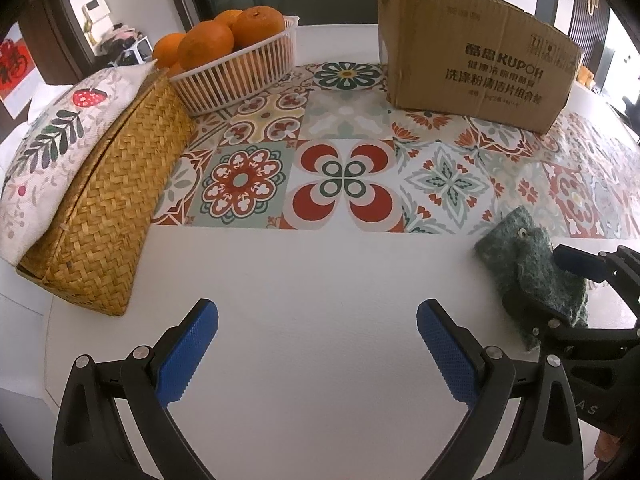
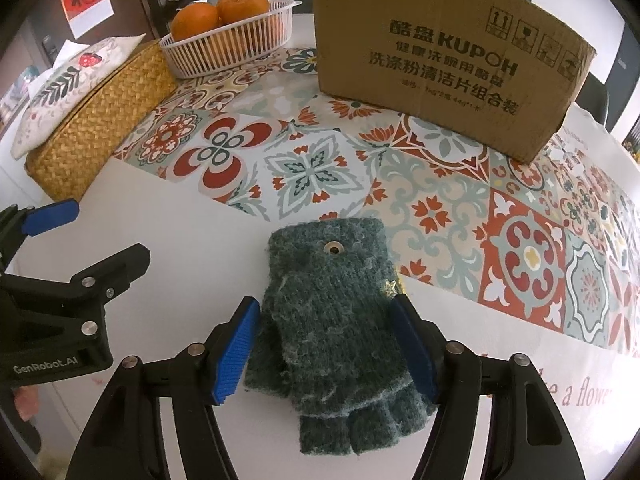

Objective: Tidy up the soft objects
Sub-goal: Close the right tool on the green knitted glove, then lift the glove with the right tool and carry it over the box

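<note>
The fuzzy green glove (image 2: 336, 320) lies flat on the white surface (image 2: 180, 240) between the blue pads of the right hand-held gripper (image 2: 326, 344) — open, close beside it — soft, light and floppy, so pinch its thick middle, while the left hand-held gripper (image 1: 318, 352) hangs open, holding nothing.

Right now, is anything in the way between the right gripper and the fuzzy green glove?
Nothing visible is. The green glove lies flat on the white table, already between the right gripper's open blue pads. The left gripper is off to one side, over bare table.
</note>
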